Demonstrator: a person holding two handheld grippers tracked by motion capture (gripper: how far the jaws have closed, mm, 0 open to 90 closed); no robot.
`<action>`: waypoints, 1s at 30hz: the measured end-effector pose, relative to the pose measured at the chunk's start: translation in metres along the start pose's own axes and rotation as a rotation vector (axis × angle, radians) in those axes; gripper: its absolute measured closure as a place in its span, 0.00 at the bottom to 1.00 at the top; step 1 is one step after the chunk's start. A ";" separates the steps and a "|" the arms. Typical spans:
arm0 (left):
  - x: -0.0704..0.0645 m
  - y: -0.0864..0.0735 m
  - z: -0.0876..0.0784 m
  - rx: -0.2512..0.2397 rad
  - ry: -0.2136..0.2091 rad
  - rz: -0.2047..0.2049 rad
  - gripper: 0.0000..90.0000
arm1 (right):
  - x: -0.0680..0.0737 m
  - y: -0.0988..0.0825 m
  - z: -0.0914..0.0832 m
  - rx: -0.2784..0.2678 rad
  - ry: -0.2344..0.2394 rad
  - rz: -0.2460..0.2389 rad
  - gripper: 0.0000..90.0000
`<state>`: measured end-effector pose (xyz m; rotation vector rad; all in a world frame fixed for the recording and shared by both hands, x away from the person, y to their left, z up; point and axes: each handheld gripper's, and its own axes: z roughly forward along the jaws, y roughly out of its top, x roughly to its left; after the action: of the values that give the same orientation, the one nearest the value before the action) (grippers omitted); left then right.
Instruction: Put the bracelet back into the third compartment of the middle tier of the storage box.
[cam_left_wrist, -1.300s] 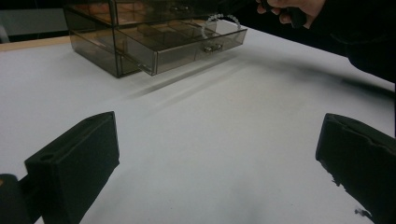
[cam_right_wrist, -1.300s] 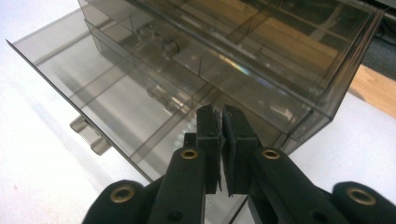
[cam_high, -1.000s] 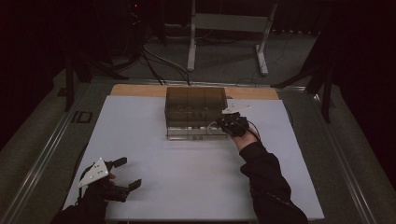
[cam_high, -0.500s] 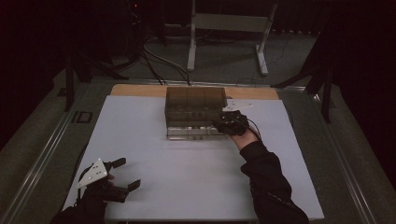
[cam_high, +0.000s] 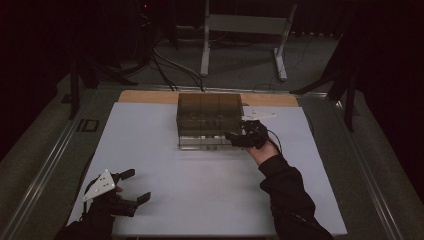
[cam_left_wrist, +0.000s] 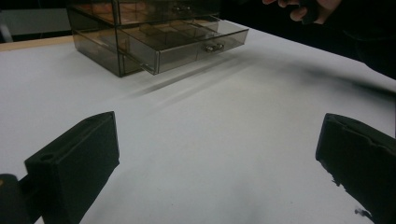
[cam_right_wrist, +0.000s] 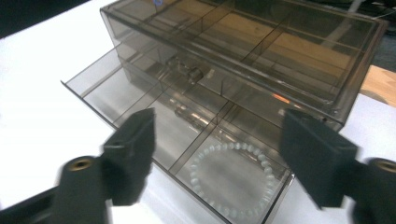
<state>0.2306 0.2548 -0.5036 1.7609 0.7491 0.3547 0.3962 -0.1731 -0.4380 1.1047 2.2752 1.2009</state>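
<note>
My right gripper (cam_right_wrist: 217, 161), jaws just opened and empty, hovers lower-centre over the white bead bracelet (cam_right_wrist: 232, 175) in the smoky clear-plastic drawer (cam_right_wrist: 140, 100); lifting carelessly could snag it.

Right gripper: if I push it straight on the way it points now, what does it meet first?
Probably the bead bracelet lying in the open drawer's end compartment, right between the right gripper's open jaws; depth is hard to judge.
</note>
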 end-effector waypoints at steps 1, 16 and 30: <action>0.000 0.000 0.000 0.001 -0.002 0.000 0.01 | 0.001 0.000 -0.001 -0.001 0.001 0.004 0.22; 0.000 0.002 0.004 0.000 -0.013 0.002 0.01 | 0.019 -0.007 -0.016 -0.046 -0.018 0.016 0.10; 0.000 0.002 0.005 0.001 -0.015 0.000 0.01 | 0.037 -0.021 -0.023 -0.067 0.008 0.031 0.10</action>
<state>0.2342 0.2511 -0.5036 1.7625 0.7387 0.3406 0.3488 -0.1647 -0.4396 1.1157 2.2144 1.2866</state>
